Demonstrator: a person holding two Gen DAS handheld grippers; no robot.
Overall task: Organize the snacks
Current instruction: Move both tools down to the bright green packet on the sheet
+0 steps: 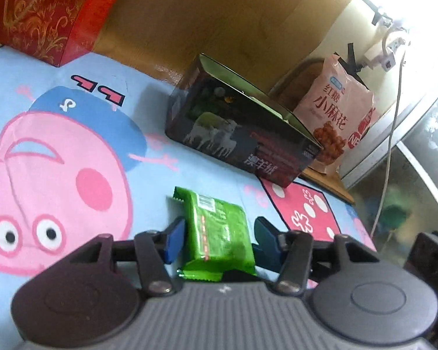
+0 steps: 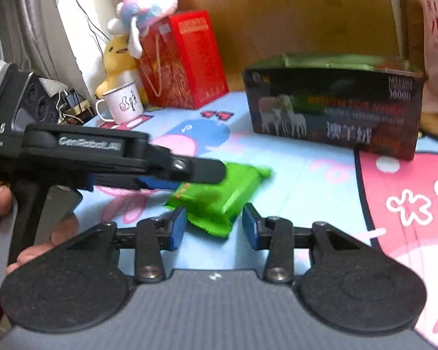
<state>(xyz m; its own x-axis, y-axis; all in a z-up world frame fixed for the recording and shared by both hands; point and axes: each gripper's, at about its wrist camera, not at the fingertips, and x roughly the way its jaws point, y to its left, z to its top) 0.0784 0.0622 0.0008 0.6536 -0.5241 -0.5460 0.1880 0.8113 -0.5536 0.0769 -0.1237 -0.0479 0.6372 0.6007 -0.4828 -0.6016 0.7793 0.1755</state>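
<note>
One green snack packet [image 1: 219, 233] is lying on the cartoon sheet [image 1: 73, 145], short of the open dark box [image 1: 242, 128]; boxing is remaining. Your left gripper [image 1: 216, 239] is pinching it, while your right gripper [image 2: 214, 226] is spreading around its corner. "GenRobot.AI" is showing on the left tool; the pink bag [image 1: 335, 110] is reading 小麻花.

Cartoon sheet [image 1: 73, 151] bears green packet [image 1: 219, 230], box [image 1: 239, 134]

Red gift bag [image 2: 187, 58], plush toys [image 2: 143, 8], white mug [image 2: 124, 106] on cartoon-print cloth [image 1: 73, 160].
</note>
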